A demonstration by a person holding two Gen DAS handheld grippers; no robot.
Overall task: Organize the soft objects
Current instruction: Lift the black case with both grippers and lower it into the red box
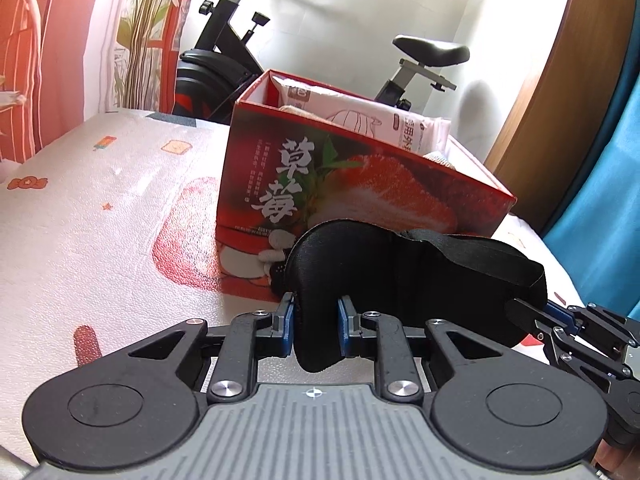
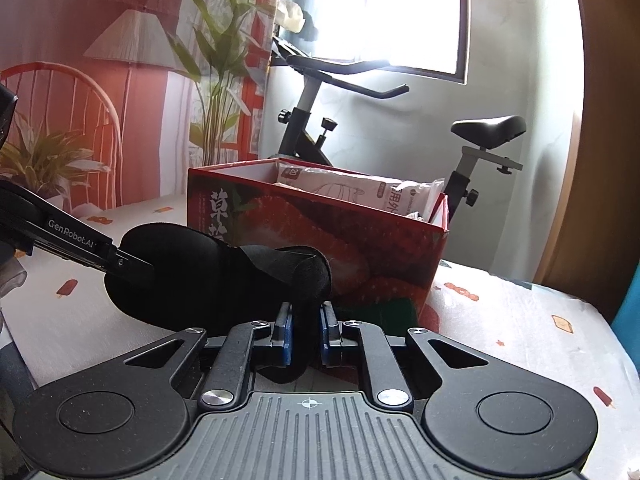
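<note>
A black padded eye mask point(image 1: 400, 280) hangs between both grippers, just above the bed. My left gripper point(image 1: 316, 320) is shut on its left end, blue pads pressing the foam. The right gripper point(image 1: 532, 316) enters at the right edge of the left wrist view and pinches the mask's other end. In the right wrist view my right gripper point(image 2: 307, 332) is shut on the eye mask point(image 2: 208, 276), and the left gripper point(image 2: 132, 266) reaches in from the left, clamped on the far lobe. Behind the mask stands an open red strawberry box point(image 1: 360, 176) holding a white packet point(image 1: 360, 116).
The bed has a white patterned cover point(image 1: 100, 220). An exercise bike point(image 2: 320, 128) stands behind the box point(image 2: 320, 232) under a bright window. An orange curtain and plants fill the left, with a wooden board point(image 1: 568, 80) and blue cloth point(image 1: 608, 184) on the right.
</note>
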